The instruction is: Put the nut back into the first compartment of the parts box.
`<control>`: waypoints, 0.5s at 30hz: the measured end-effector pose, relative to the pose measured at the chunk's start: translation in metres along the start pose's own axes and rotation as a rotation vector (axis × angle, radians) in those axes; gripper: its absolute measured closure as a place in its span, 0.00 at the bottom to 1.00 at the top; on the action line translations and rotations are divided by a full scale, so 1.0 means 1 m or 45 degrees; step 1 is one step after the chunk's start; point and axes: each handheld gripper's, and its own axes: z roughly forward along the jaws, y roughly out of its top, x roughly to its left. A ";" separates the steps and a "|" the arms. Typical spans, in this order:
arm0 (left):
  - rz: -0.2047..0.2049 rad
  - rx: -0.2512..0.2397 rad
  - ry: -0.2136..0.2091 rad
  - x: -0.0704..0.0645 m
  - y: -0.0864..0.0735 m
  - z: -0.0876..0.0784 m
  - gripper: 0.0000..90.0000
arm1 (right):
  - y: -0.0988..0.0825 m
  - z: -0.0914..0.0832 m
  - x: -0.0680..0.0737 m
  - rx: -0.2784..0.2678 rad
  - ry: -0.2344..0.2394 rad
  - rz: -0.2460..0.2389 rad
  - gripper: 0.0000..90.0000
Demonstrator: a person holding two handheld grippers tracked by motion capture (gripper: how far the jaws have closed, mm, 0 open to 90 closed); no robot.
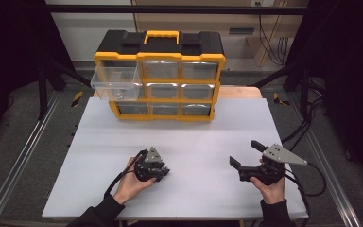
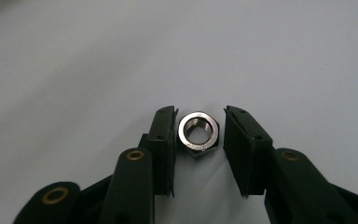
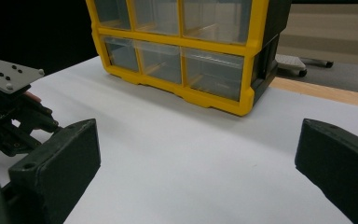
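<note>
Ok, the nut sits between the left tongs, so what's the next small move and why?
Probably close the left tongs a little more: the nut lies flat on the table, one pad is close beside it, and a gap remains at the other.

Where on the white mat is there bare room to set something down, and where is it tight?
The mat is bare between the organizer and both grippers, and in the strip between the left gripper and right gripper. It is tight at the left gripper, where the nut lies between its jaws, and under the pulled-out drawer at the organizer's left.
</note>
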 end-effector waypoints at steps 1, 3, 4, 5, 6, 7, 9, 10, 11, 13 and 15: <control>0.001 0.001 0.003 0.000 0.000 0.000 0.74 | 0.000 0.000 0.000 -0.001 0.001 -0.002 0.01; -0.012 -0.005 0.009 -0.001 0.000 0.000 0.75 | 0.000 0.000 0.000 0.000 0.001 -0.002 0.01; -0.012 -0.003 0.010 -0.001 0.000 0.000 0.76 | 0.000 0.000 0.000 0.002 -0.001 -0.002 0.01; -0.012 0.000 0.011 -0.001 0.001 0.000 0.76 | 0.000 0.001 0.000 0.003 -0.002 -0.004 0.01; -0.003 0.009 0.011 -0.001 0.001 0.000 0.76 | 0.000 0.001 0.000 0.003 -0.001 -0.004 0.01; -0.004 0.006 0.016 -0.001 0.001 0.000 0.76 | 0.000 0.001 0.000 0.004 -0.001 -0.002 0.01; -0.002 0.012 0.019 -0.002 0.001 0.000 0.77 | 0.000 0.001 0.000 0.003 -0.001 -0.002 0.01; -0.002 0.013 0.019 -0.002 0.001 0.000 0.77 | 0.000 0.001 0.000 0.004 -0.001 -0.002 0.01; -0.004 0.013 0.019 -0.002 0.001 0.000 0.77 | 0.000 0.001 0.000 0.003 -0.001 -0.003 0.01; -0.007 0.014 0.020 -0.002 0.002 0.000 0.77 | 0.000 0.001 0.000 0.003 -0.001 -0.003 0.01; -0.007 0.017 0.022 -0.002 0.002 0.000 0.78 | 0.000 0.001 0.000 0.004 -0.001 -0.004 0.01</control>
